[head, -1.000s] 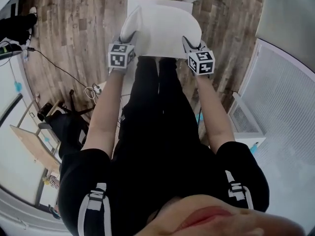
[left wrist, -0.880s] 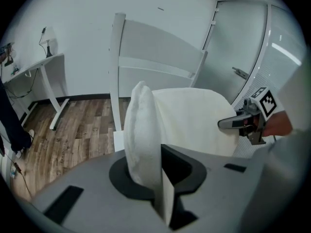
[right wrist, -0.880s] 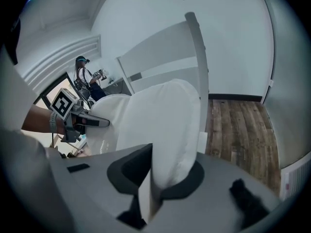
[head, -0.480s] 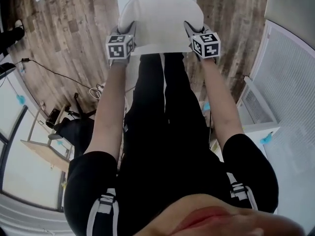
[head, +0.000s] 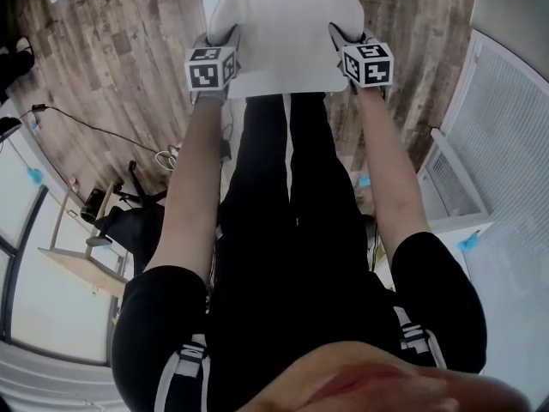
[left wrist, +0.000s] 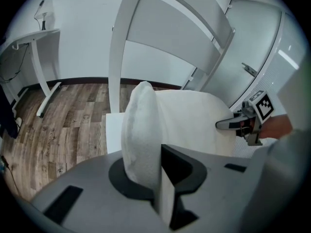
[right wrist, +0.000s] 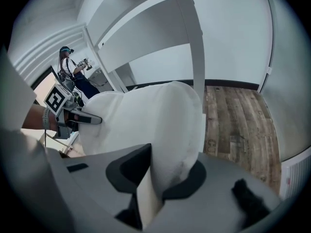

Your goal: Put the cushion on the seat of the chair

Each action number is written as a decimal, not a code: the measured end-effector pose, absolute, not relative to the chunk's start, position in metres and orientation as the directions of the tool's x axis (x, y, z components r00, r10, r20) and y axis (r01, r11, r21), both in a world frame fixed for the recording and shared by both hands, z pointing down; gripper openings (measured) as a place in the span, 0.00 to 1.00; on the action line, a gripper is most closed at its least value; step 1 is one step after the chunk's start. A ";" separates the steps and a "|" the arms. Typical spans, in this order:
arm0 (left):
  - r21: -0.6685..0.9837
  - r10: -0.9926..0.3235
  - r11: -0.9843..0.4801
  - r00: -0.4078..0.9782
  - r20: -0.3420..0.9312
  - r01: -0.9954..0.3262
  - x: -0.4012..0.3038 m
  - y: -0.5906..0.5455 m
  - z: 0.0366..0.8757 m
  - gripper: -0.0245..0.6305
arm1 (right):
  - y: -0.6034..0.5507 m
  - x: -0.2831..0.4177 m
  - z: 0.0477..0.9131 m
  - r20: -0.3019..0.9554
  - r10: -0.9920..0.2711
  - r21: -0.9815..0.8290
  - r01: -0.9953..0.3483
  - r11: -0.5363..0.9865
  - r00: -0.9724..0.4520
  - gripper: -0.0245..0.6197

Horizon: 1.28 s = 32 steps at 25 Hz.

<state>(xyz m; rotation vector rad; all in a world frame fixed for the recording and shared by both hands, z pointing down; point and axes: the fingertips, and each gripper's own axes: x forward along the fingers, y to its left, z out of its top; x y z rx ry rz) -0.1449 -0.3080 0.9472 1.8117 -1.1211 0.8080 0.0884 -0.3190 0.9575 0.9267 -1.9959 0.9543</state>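
The cushion (head: 283,24) hangs flat, low over the chair seat (head: 287,84). The left gripper (head: 229,37) is clamped on one edge. The right gripper (head: 337,33), on the opposite edge to keep it level, is opening its jaws.

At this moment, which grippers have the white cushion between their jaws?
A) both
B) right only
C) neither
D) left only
A: one side edge of the cushion is pinched in the left gripper, and the opposite edge sits between the jaws of the right gripper, which are opening.
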 end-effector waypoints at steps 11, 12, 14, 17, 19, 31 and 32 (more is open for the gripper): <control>0.293 -0.338 -0.243 0.363 0.868 -0.925 -0.151 -0.318 0.978 0.17 | -0.333 0.097 0.992 0.875 -0.261 -0.254 -0.845 0.470 -0.408 0.25; 0.288 -0.334 -0.242 0.358 0.872 -0.927 -0.151 -0.319 0.981 0.18 | -0.334 0.098 0.995 0.880 -0.255 -0.251 -0.847 0.468 -0.402 0.26; 0.283 -0.328 -0.242 0.353 0.876 -0.928 -0.152 -0.320 0.985 0.19 | -0.335 0.100 1.001 0.889 -0.246 -0.244 -0.855 0.458 -0.386 0.29; 0.289 -0.323 -0.220 0.349 0.880 -0.932 -0.157 -0.320 0.991 0.22 | -0.334 0.103 1.007 0.898 -0.237 -0.243 -0.867 0.434 -0.370 0.32; 0.285 -0.325 -0.215 0.343 0.881 -0.934 -0.159 -0.319 0.994 0.25 | -0.333 0.106 1.011 0.904 -0.228 -0.242 -0.874 0.421 -0.361 0.35; 0.212 -0.322 -0.169 0.257 0.911 -0.963 -0.181 -0.323 1.005 0.47 | -0.335 0.119 1.026 0.940 -0.196 -0.185 -0.902 0.390 -0.278 0.51; 0.211 -0.318 -0.160 0.253 0.914 -0.964 -0.182 -0.322 1.005 0.48 | -0.334 0.122 1.026 0.944 -0.191 -0.181 -0.905 0.384 -0.270 0.52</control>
